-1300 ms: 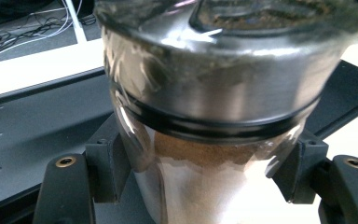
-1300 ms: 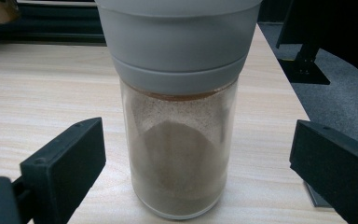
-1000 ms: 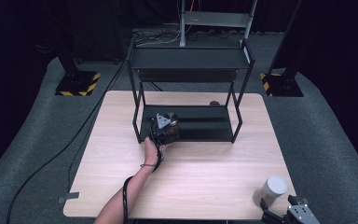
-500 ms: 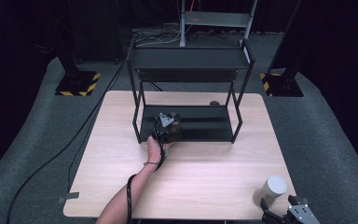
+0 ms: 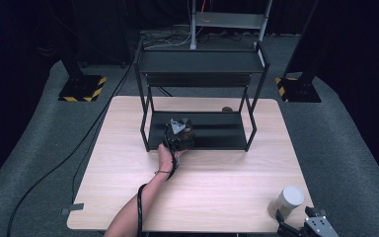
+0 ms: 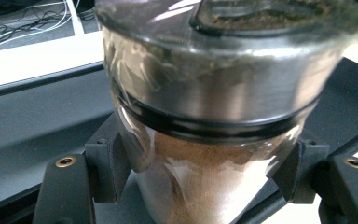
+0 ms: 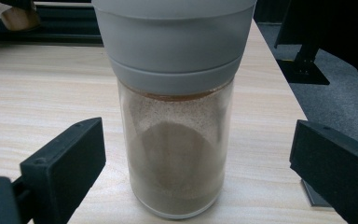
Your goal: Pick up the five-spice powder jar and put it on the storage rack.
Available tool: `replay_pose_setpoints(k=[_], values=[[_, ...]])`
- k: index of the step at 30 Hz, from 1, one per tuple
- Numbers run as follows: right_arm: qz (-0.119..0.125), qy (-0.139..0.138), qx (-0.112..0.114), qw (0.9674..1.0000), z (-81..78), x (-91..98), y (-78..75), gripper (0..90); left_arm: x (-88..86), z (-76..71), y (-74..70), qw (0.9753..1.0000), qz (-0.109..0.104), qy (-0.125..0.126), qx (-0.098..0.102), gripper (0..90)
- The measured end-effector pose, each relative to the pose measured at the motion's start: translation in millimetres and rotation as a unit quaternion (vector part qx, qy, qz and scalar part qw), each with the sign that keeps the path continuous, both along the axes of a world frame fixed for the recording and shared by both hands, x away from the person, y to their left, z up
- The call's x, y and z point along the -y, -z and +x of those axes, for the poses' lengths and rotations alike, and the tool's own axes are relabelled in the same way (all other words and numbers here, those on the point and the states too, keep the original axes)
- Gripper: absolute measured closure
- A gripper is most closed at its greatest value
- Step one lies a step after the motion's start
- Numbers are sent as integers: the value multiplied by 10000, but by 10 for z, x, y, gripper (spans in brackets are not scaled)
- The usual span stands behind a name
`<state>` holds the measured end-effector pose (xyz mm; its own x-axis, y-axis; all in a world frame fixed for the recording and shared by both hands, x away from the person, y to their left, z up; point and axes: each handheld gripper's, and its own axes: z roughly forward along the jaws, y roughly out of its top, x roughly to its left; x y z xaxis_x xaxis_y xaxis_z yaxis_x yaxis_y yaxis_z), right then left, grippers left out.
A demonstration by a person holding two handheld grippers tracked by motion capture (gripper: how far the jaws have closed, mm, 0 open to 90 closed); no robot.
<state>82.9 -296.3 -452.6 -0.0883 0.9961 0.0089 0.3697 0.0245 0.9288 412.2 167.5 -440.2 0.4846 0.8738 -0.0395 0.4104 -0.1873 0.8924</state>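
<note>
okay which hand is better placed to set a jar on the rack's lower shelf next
Left. The left gripper is already clamped on the brown spice jar over the lower shelf. The right gripper is open around the grey-lidded jar, at the table's near corner.

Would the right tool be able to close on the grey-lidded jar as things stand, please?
Probably yes: the right tool is open, its jaws stand on either side of the jar with gaps, and nothing on the table lies between them.
</note>
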Motion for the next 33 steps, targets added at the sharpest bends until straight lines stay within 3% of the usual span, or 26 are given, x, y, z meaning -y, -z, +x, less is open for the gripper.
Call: replay_pose_setpoints(k=[10,20,33], values=[[-3,17,10,10000,-9,9,-1,24,23,29,55,10000,-28,23,-8,312],[-2,32,14,10000,-14,12,-2,23,44,20,108,9999,-8,23,118,310],[-8,19,9,10000,-14,8,-11,23,30,14,88,9999,-13,17,134,282]])
